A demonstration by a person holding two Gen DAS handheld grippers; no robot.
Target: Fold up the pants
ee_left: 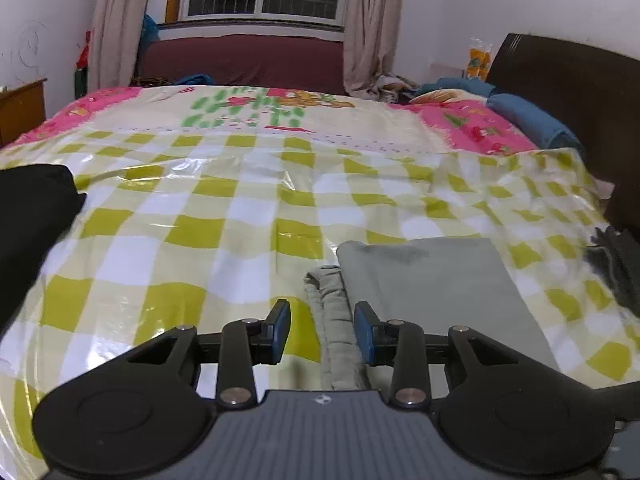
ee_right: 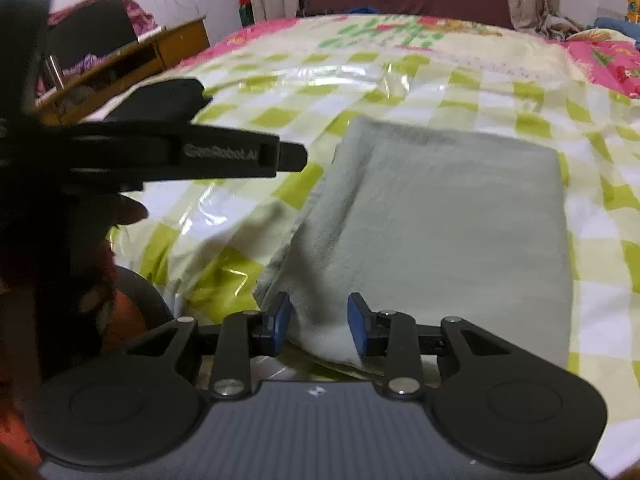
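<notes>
Grey-green pants [ee_right: 448, 232] lie folded into a flat rectangle on the checked bed cover [ee_right: 400, 80]. They also show in the left wrist view [ee_left: 436, 292], with the gathered waistband edge [ee_left: 332, 320] on their left side. My left gripper [ee_left: 322, 332] is open, its blue pads either side of the waistband edge, holding nothing. My right gripper [ee_right: 318, 330] is open over the near left corner of the pants, holding nothing. The left gripper's body [ee_right: 192, 152] shows at the left of the right wrist view.
The bed carries a yellow-green checked plastic cover [ee_left: 240, 216] over a pink cartoon sheet [ee_left: 480, 128]. Black cloth [ee_left: 28, 216] lies at the left edge, dark cloth [ee_left: 616, 268] at the right. A dark headboard [ee_left: 568, 92] stands right, a wooden table [ee_right: 120, 64] left.
</notes>
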